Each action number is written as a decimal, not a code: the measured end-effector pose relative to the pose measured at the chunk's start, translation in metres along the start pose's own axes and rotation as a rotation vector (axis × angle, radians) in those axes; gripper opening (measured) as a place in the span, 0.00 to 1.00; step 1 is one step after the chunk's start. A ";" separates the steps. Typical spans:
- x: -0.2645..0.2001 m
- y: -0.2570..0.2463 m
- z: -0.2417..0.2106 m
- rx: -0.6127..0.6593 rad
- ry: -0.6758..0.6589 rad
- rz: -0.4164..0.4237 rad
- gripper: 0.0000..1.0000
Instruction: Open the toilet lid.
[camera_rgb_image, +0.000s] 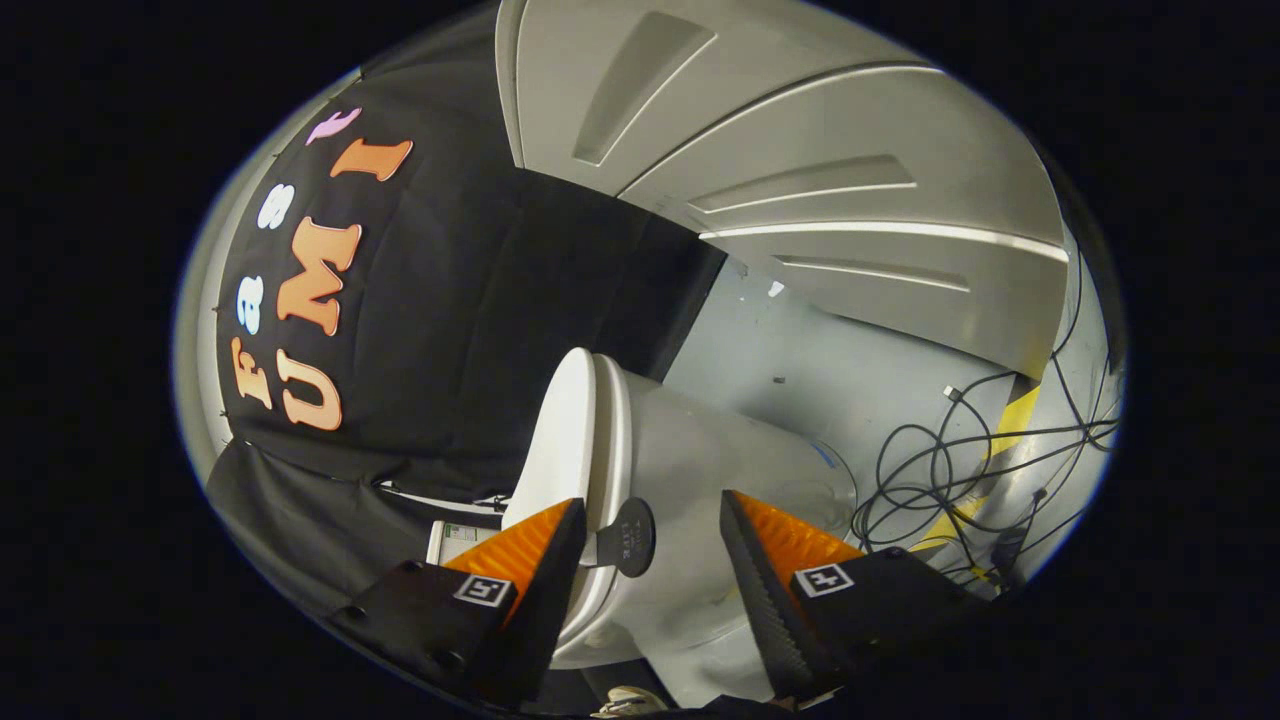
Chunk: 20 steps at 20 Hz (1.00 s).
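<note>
While the gripper (648, 535) holds its fingers wide apart and touches nothing, the white toilet (700, 450) sits between and just beyond them, its lid (560, 430) near the left finger, cables (960, 470) on the floor beyond.

White toilet lid (562, 440) stands raised beside its seat, bowl (720, 470) below.

Two-finger hand-held claw (650, 545): pair of wedge-shaped fingers (770, 590), inner faces ribbed with fine ridges, tapering to points. Each finger mounted on dark matte block. Small square black-and-white marker tag atop each block. Round screw heads dot left block. Fingers apart, wide gap between tips.
</note>
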<state>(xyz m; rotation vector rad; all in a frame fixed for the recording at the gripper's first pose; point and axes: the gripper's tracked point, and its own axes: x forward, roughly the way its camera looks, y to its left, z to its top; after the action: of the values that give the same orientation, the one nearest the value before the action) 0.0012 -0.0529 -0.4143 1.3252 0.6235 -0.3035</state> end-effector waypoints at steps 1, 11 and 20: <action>0.001 0.003 0.003 0.024 -0.007 0.005 0.79; 0.021 0.020 -0.025 0.099 0.081 0.081 0.15; 0.011 0.045 -0.018 -0.069 0.015 0.001 0.08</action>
<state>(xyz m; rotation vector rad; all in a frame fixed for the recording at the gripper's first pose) 0.0301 -0.0233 -0.3869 1.2627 0.6406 -0.2689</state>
